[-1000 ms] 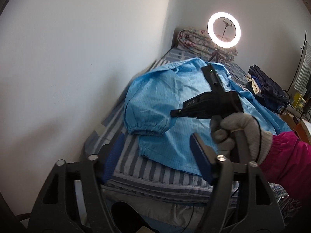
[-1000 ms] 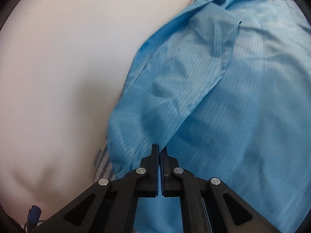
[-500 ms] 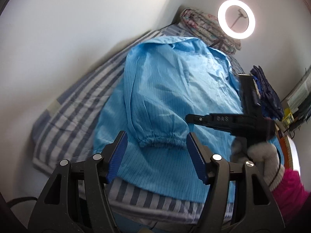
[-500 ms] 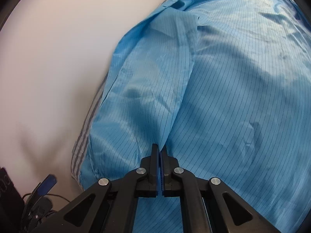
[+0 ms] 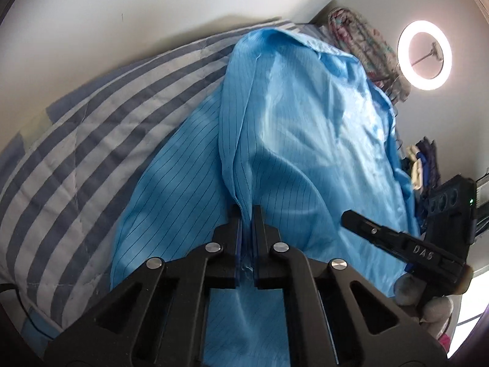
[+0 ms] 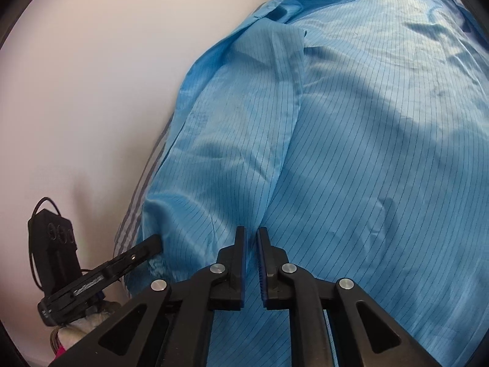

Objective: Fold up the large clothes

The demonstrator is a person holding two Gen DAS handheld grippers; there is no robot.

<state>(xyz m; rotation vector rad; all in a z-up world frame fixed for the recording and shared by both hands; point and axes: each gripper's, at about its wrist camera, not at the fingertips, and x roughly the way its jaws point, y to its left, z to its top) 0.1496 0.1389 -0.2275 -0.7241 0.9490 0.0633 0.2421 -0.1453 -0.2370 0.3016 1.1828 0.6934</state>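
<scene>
A large light-blue pinstriped garment [image 5: 305, 122] lies spread on a striped bed cover [image 5: 76, 153]. Its sleeve [image 5: 235, 128] is folded lengthwise over the body. My left gripper [image 5: 246, 211] is shut on the sleeve near the cuff, with cloth pinched between the pads. In the right wrist view the left gripper [image 6: 156, 241] bites the gathered cuff at the garment's [image 6: 366, 153] lower left edge. My right gripper [image 6: 250, 234] hovers over the sleeve's [image 6: 238, 140] inner edge. Its jaws are opening, a narrow gap shows, and no cloth is pinched. From the left it shows as the right gripper [image 5: 347, 215], held by a gloved hand [image 5: 434, 305].
A white wall [image 6: 91, 91] runs close along the bed's far side. A folded floral quilt [image 5: 360, 39] and a lit ring light [image 5: 424, 55] stand at the bed's head. Dark clothes [image 5: 424, 159] are piled beyond the garment's right edge.
My left gripper came down onto the sleeve's cuff end and closed on it. My right gripper's jaws, shut before on a fold, have parted a little.
</scene>
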